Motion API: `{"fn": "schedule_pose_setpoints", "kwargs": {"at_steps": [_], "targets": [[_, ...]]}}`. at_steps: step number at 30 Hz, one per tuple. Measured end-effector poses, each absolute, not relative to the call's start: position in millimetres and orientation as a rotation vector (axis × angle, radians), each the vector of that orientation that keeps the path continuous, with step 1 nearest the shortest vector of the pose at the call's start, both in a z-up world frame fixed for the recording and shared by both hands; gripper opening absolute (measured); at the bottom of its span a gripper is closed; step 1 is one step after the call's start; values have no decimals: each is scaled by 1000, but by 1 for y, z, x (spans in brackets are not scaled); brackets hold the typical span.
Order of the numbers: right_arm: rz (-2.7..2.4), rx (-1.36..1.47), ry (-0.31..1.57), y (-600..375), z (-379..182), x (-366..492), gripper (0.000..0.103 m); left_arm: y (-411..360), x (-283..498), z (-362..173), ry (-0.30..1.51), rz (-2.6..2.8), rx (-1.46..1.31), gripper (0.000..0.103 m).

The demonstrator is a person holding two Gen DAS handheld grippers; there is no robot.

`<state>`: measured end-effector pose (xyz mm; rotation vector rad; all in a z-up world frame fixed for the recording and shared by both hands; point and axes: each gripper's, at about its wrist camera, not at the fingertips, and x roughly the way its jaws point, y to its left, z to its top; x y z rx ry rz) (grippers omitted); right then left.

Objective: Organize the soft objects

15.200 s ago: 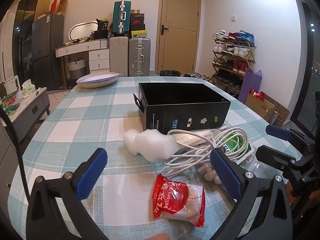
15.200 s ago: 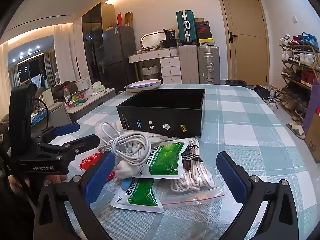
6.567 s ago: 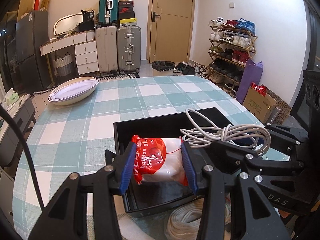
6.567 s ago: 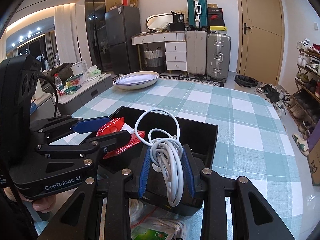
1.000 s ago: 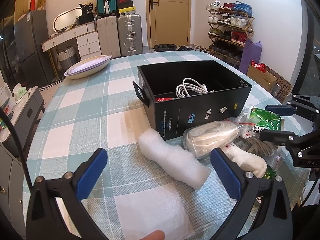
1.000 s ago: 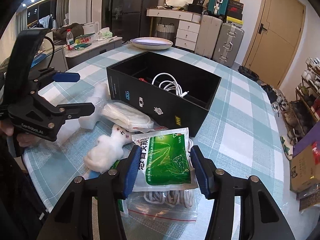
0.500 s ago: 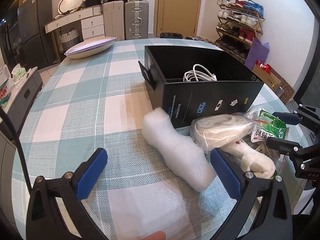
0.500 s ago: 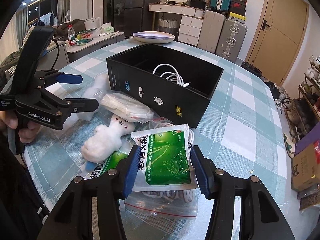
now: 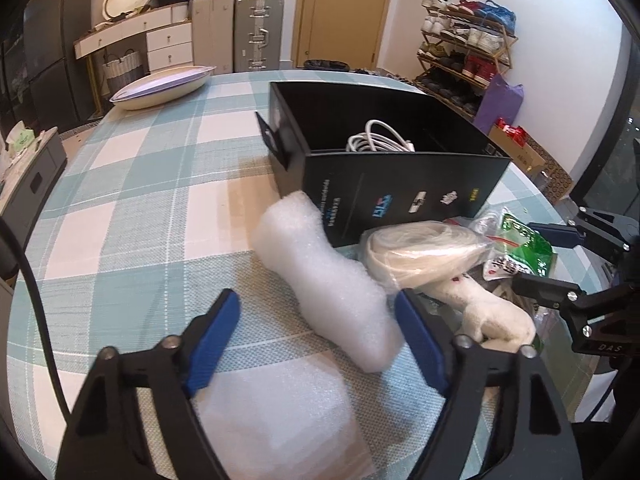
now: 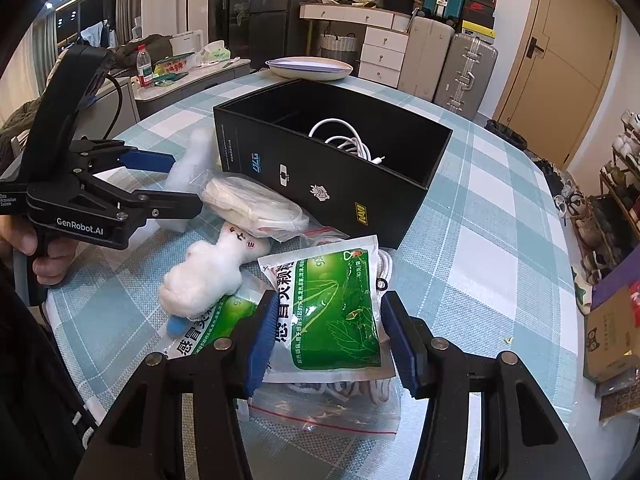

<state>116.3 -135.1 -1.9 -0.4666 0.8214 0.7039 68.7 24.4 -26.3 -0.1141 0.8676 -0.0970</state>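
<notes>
A black box on the checked table holds a white cable coil. My left gripper is open, its fingers on either side of the near end of a white foam roll that lies before the box. My right gripper is shut on a green medicine bag, also seen in the left wrist view. A white plush toy and a bagged white cord lie between the grippers.
A second green bag and a clear bag of rope lie under the held one. A shallow white bowl stands at the table's far end. Suitcases, drawers and a shoe rack stand beyond the table.
My left gripper has moved forward and narrowed around the near end of the foam roll. My right gripper still holds the green bag, much as before.
</notes>
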Motion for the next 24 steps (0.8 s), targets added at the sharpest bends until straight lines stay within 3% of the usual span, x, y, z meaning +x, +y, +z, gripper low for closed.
{"fn": "schedule_pose_setpoints", "kwargs": {"at_steps": [2,5,24], "targets": [[706,-469,820,-136,-2,116,52,22,68,-26,868,-125,-121,55],[707,-470,815,-136,-2,116,52,19,66,-24,866,-143,-117,44],[705,-458,732,-144,19,105,51,28,53,10,752,-97,-72,41]]}}
